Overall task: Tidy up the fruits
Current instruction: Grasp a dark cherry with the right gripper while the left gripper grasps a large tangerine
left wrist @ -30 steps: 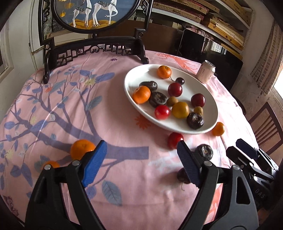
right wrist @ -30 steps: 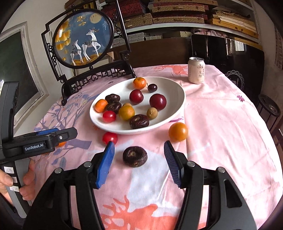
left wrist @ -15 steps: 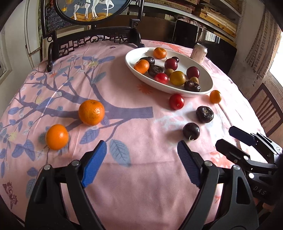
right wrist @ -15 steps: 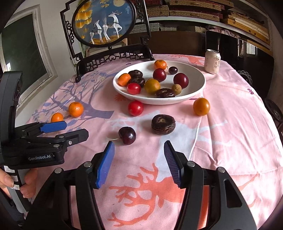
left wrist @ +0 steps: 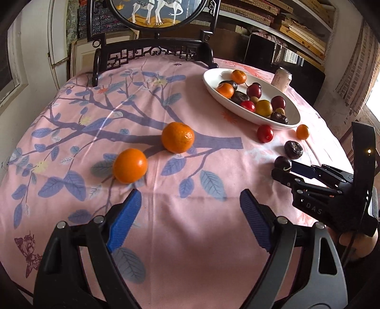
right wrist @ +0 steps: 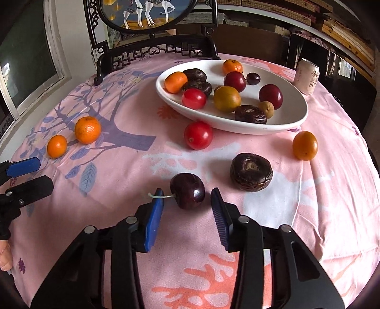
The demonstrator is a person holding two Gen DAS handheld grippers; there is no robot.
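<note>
On the counter six fruits lie outside the plate (mostly filled); both grippers, right gripper and left gripper, gape empty.

a home dining room: floral tablecloth, carved deer screen, crowded bookshelves.

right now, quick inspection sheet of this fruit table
surface: pink printed tablecloth, round table.
job's things: white bowl holding mixed fruit; loose on the cloth are a dark cherry, wrinkled dark fruit, red fruit, small orange fruit, two tangerines.
clutter: drink can behind the bowl.
grippers: right gripper open, jaws flanking the cherry; left gripper open, empty, near the tangerines.
cables: nothing seen.
surroundings: carved screen stand, shelves.
</note>
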